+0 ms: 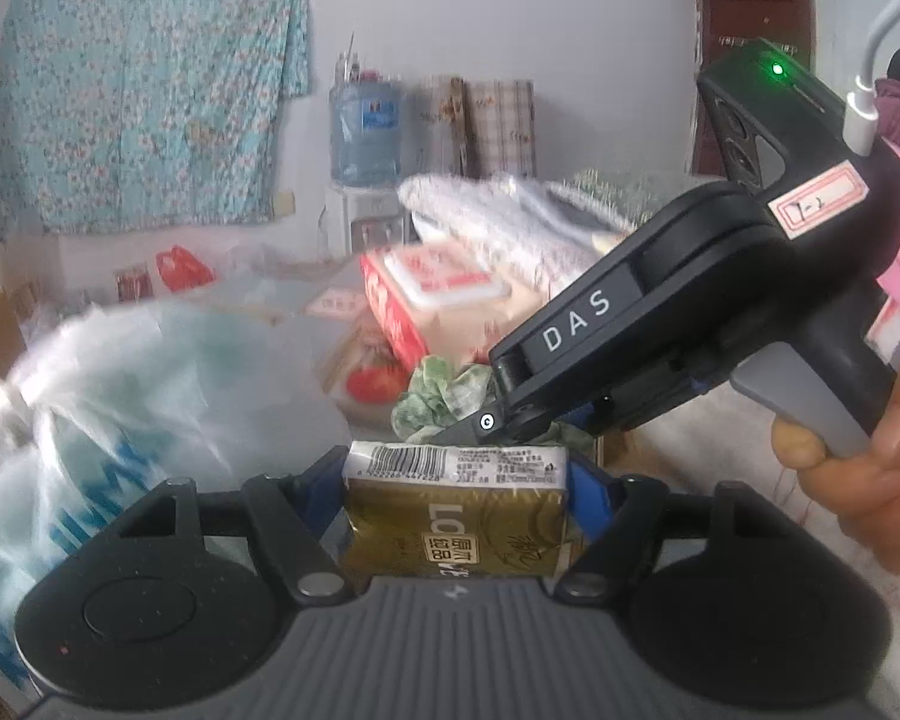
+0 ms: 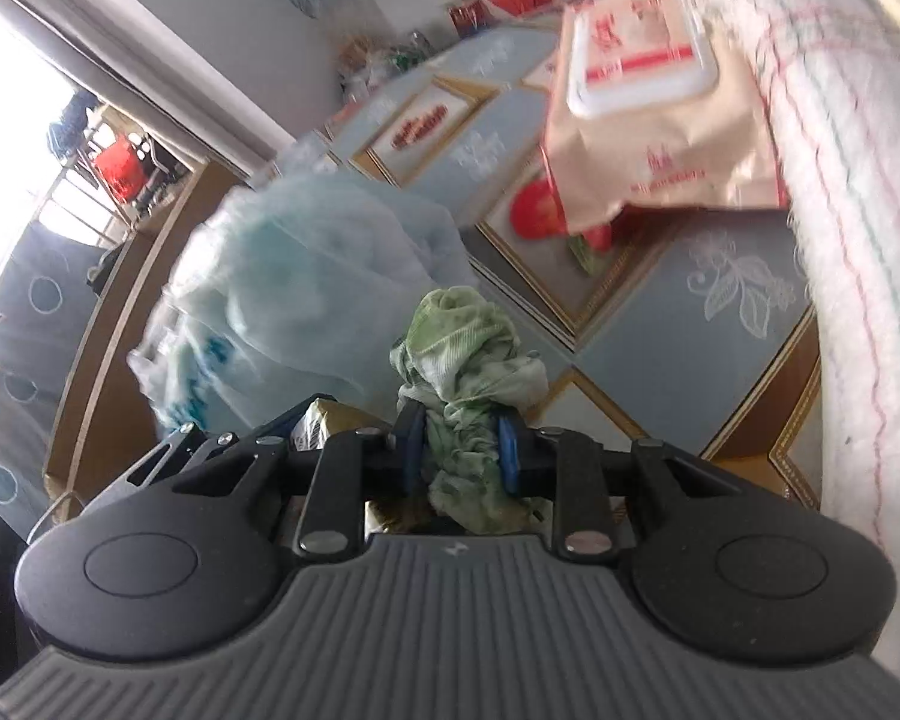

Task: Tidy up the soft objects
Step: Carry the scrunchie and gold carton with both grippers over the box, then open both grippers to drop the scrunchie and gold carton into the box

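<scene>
Cloth (image 2: 462, 372), green, sits clamped between my right gripper's (image 2: 459, 450) 2 pads; my left gripper (image 1: 456, 480) squeezes a gold pack (image 1: 456, 516).

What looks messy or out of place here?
The crumpled green patterned cloth is bunched up, squeezed in the right gripper. The gold tissue packet in the left gripper looks slightly dented. A big translucent plastic bag slumps beside them.

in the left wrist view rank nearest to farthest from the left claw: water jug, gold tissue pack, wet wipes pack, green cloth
1. gold tissue pack, between the left claw's pads
2. green cloth, just beyond, centre
3. wet wipes pack, mid-table
4. water jug, by the back wall
</scene>
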Demonstrator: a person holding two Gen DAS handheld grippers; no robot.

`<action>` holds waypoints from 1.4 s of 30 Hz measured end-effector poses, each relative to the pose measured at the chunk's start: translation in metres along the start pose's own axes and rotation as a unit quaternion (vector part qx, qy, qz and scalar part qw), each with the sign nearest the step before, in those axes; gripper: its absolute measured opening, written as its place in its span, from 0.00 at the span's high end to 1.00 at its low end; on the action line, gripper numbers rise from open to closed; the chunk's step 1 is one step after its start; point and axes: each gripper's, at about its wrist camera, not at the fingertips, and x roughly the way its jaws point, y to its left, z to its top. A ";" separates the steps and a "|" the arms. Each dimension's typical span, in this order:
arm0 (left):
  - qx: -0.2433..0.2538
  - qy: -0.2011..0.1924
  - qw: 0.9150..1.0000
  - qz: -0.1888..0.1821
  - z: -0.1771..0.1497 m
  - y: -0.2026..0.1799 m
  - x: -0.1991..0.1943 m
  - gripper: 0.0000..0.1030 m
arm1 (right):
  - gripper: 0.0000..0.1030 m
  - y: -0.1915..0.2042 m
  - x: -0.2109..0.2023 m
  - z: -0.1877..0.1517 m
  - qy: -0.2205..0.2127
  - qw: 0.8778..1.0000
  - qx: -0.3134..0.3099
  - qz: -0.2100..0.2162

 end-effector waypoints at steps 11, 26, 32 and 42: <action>0.006 -0.089 0.993 0.077 0.045 0.041 -0.097 0.27 | 0.77 0.118 -0.039 0.029 -0.054 0.993 -0.076 0.071; -0.067 -0.015 0.986 0.154 0.001 0.195 -0.226 0.27 | 0.75 0.328 0.078 0.005 0.084 0.964 -0.189 0.164; -0.133 0.083 0.982 0.101 -0.029 0.244 -0.213 0.27 | 0.69 0.351 0.134 -0.020 0.167 0.957 -0.208 0.113; -0.139 0.113 0.980 0.089 -0.047 0.256 -0.207 0.17 | 0.31 0.358 0.117 -0.022 0.142 0.956 -0.247 0.073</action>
